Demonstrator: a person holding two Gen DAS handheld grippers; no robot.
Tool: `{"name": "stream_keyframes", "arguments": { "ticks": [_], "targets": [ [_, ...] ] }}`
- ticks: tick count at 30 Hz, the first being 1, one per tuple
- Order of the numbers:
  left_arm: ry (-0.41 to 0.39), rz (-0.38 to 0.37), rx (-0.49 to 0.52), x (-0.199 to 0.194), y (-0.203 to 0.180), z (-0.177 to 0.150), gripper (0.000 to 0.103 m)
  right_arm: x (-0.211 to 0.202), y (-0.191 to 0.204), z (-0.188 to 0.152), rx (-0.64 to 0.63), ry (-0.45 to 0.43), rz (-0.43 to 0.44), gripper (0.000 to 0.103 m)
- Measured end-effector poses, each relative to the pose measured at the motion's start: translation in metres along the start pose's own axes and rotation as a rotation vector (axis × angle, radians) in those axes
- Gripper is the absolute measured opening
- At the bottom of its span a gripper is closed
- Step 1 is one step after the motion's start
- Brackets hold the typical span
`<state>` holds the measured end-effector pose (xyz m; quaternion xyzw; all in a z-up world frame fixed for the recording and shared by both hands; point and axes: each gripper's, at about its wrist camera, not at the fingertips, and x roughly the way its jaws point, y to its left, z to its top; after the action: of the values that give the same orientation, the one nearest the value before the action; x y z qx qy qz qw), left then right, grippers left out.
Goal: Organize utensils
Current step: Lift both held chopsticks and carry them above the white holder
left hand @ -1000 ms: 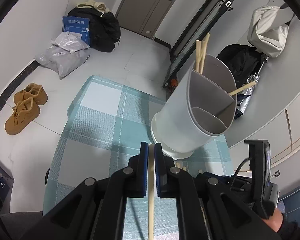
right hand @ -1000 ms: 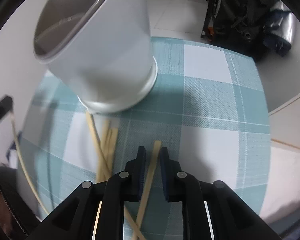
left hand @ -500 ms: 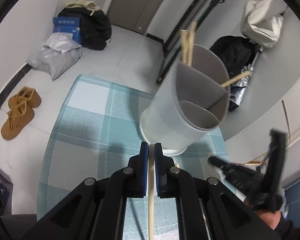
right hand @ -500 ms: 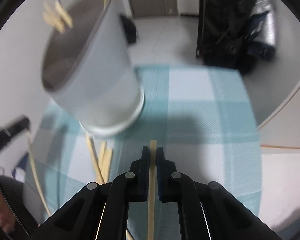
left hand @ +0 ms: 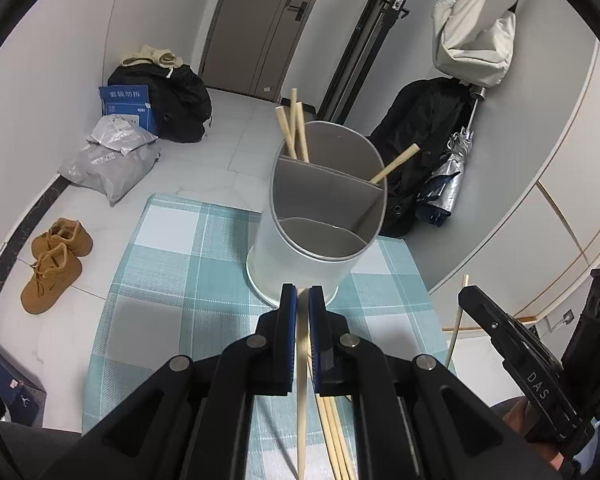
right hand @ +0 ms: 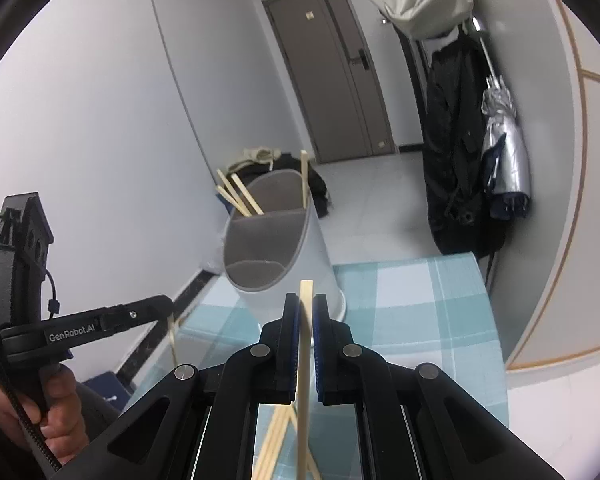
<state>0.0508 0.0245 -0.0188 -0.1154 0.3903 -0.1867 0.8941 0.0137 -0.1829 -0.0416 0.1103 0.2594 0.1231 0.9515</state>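
A white utensil holder (left hand: 316, 216) with inner dividers stands on the checked tablecloth (left hand: 172, 276); several wooden chopsticks (left hand: 292, 128) stick out of its far compartments. It also shows in the right wrist view (right hand: 276, 248). My left gripper (left hand: 302, 296) is shut on a chopstick (left hand: 301, 392), just in front of the holder's base. My right gripper (right hand: 306, 304) is shut on another chopstick (right hand: 305, 340), raised above the table near the holder's rim. Loose chopsticks (left hand: 334, 440) lie on the cloth below the left gripper.
The table is small, with edges close on all sides. Shoes (left hand: 54, 260), bags (left hand: 112, 160) and a black backpack (left hand: 172, 100) lie on the floor beyond. Coats and an umbrella (right hand: 500, 140) hang at the right wall.
My right gripper has shut on a chopstick and lifted it off the cloth, tilting upward to face the holder's rim. My left gripper drew back a little, still holding its chopstick.
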Motion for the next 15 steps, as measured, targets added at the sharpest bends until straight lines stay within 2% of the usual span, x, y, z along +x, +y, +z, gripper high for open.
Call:
{"name": "stream_keyframes", "arguments": {
  "ticks": [3,6,15],
  "targets": [
    [0.009,-0.010,0.013,-0.001,-0.005,0.005,0.003,-0.012,0.001,0.002,0.019,-0.029,0.020,0.006],
    [-0.016,-0.008,0.034,-0.013,-0.010,0.010,0.003,-0.019,0.000,0.004,0.033,-0.050,0.039,0.006],
    [-0.034,-0.042,0.054,-0.028,-0.022,0.031,0.003,-0.036,0.015,0.023,-0.002,-0.125,0.086,0.006]
  ]
}}
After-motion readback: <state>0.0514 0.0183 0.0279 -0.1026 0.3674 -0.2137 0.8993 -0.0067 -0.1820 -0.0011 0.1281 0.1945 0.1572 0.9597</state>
